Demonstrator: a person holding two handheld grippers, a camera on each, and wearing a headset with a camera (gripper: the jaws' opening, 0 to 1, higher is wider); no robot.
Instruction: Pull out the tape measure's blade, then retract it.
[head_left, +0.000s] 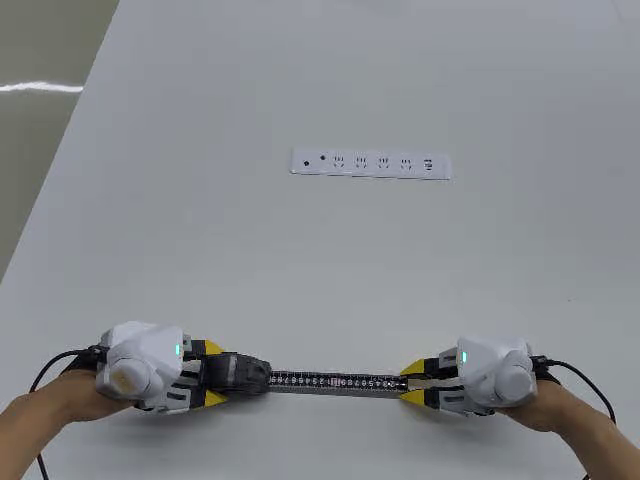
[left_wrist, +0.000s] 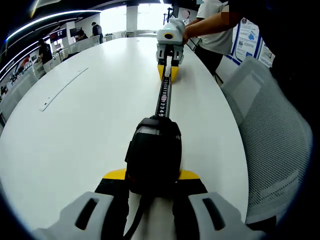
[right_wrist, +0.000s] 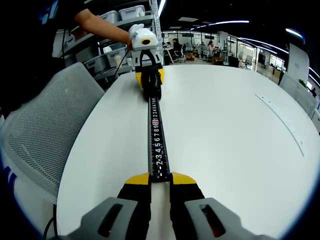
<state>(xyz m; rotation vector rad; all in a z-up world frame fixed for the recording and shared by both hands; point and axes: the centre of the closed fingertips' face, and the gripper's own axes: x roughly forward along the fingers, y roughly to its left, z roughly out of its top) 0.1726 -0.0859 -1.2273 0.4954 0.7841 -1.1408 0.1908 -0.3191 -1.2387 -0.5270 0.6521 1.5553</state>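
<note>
A black tape measure case (head_left: 240, 372) (left_wrist: 153, 152) lies near the front edge of the white table (head_left: 330, 260), and my left gripper (head_left: 213, 374) (left_wrist: 151, 176) is shut on it. Its dark blade (head_left: 335, 382) (left_wrist: 163, 97) (right_wrist: 156, 145) with white numbers runs flat across the table to the right. My right gripper (head_left: 413, 382) (right_wrist: 160, 178) is shut on the blade's end. In the right gripper view the case (right_wrist: 150, 82) sits far off in the left gripper (right_wrist: 149, 75); in the left gripper view the right gripper (left_wrist: 167, 70) stands at the blade's far end.
A white power strip (head_left: 371, 163) (left_wrist: 62, 90) (right_wrist: 280, 119) lies flat mid-table, well beyond the blade. Grey mesh chairs (left_wrist: 270, 145) (right_wrist: 40, 135) stand along the table's near side. Black cables (head_left: 50, 368) trail back from both grippers.
</note>
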